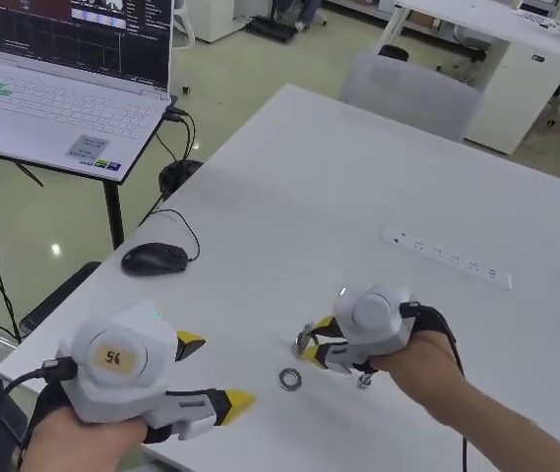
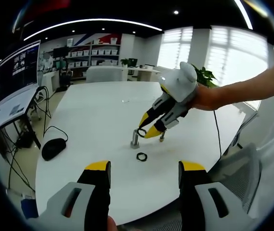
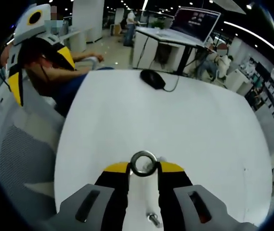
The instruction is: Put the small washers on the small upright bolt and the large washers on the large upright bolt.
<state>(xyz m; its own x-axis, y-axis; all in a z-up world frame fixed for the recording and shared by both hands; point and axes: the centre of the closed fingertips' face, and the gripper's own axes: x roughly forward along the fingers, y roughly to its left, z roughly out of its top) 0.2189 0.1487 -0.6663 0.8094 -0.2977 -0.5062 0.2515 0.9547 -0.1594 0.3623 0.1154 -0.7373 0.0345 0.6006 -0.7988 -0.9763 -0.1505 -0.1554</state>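
My right gripper (image 1: 311, 341) is shut on a large steel washer (image 3: 143, 163), pinched edge-on between its yellow fingertips. In the left gripper view this washer (image 2: 141, 132) hangs just above the large upright bolt (image 2: 135, 139). The small upright bolt (image 2: 162, 138) stands right beside it, under the right gripper (image 2: 149, 127); it also shows low between the jaws as a small bolt (image 3: 152, 219). Another washer (image 1: 290, 379) lies flat on the white table, in front of the bolts. My left gripper (image 1: 213, 372) hovers open and holds nothing, near the table's front edge, a short way from that loose washer (image 2: 141, 156).
A black mouse (image 1: 155, 259) with its cable lies at the table's left edge. A white power strip (image 1: 445, 258) lies further back on the right. A laptop (image 1: 63, 88) stands on a side stand to the left, and a grey chair (image 1: 407, 93) at the far edge.
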